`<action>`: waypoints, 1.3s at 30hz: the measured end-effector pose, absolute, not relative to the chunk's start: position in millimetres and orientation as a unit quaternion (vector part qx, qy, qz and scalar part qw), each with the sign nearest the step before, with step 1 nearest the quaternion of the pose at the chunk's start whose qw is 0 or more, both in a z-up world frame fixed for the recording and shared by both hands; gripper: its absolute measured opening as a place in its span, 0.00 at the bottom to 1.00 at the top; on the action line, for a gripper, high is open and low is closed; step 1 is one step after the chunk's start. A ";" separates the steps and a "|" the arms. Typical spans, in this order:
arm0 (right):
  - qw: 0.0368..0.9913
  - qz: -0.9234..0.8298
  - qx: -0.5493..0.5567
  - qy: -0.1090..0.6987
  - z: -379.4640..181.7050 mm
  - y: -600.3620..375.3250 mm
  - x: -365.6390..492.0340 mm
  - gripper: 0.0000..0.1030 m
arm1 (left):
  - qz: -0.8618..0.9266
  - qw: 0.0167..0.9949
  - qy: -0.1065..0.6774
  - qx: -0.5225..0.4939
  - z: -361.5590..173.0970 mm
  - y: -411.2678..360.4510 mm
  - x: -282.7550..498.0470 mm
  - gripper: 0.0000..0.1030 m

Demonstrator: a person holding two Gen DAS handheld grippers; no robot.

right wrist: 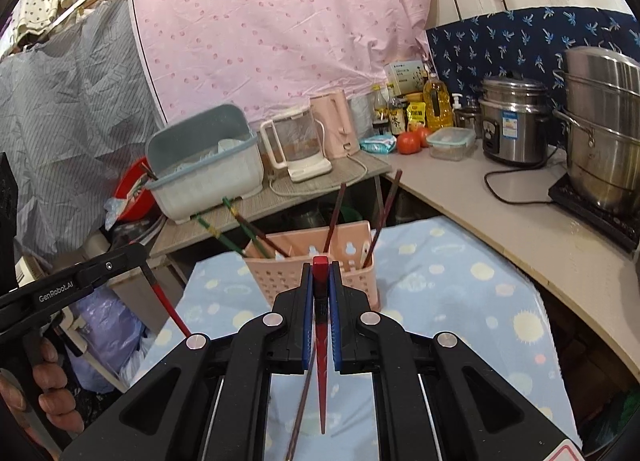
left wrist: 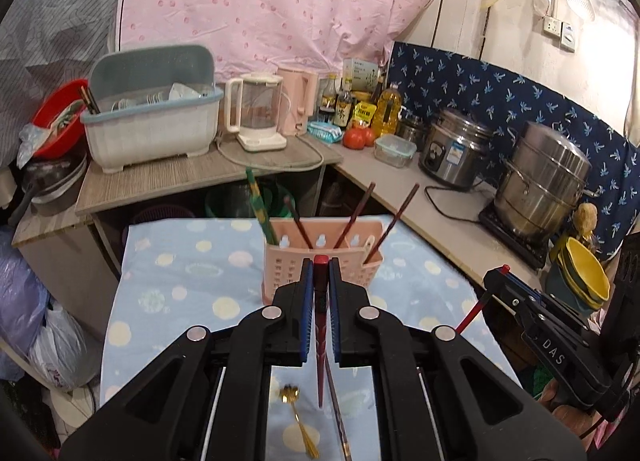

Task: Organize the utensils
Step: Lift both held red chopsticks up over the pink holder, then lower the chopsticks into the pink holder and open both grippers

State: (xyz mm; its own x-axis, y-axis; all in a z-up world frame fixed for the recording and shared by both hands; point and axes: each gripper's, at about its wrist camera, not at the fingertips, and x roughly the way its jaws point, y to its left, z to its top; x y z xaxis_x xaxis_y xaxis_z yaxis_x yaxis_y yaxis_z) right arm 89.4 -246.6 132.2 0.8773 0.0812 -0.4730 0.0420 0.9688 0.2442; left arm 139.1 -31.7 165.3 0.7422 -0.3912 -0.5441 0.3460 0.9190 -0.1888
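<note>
Left gripper (left wrist: 320, 261): jaws are pinching a red chopstick (left wrist: 320, 341) upright, tip hanging just above the cloth. Right gripper (right wrist: 320, 263): jaws are likewise pinching a second red chopstick (right wrist: 321, 361), point downward.

Surface: a table under a light blue cloth with pale dots (left wrist: 180, 273) is carrying a pink perforated utensil holder (left wrist: 320, 261) near its far edge. The holder is standing upright and holding several dark chopsticks (left wrist: 356, 217) plus a green-yellow one (left wrist: 258, 207), all leaning outward. A gold spoon (left wrist: 298, 417) and a dark chopstick (left wrist: 338, 409) are lying on the cloth near the left gripper.

Room: a pink dotted sheet (right wrist: 280, 21) is hanging behind a wooden counter (left wrist: 192, 173). On the counter are sitting a dish-drainer box (left wrist: 152, 133), a clear kettle (left wrist: 258, 113), sauce bottles, an oil bottle (left wrist: 386, 109) and tomatoes (left wrist: 358, 137). Along the right counter, a rice cooker (right wrist: 510, 121) and a steel steamer pot (right wrist: 600, 121) are standing before a navy patterned cloth (left wrist: 500, 89).
</note>
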 end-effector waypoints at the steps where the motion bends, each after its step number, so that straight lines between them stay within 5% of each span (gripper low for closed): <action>1: 0.962 0.011 0.125 0.243 136.9 -247.5 93.3 0.07 | -0.198 0.934 0.295 -0.037 170.0 -32.6 142.0 0.07; 20: 0.978 0.013 0.145 0.148 222.3 -260.5 208.4 0.07 | -0.200 0.956 0.208 -0.054 251.4 -67.1 231.9 0.07; 39: 0.959 0.014 0.149 0.239 144.9 -249.5 257.9 0.09 | -0.197 0.945 0.255 -0.057 195.0 -81.6 274.4 0.07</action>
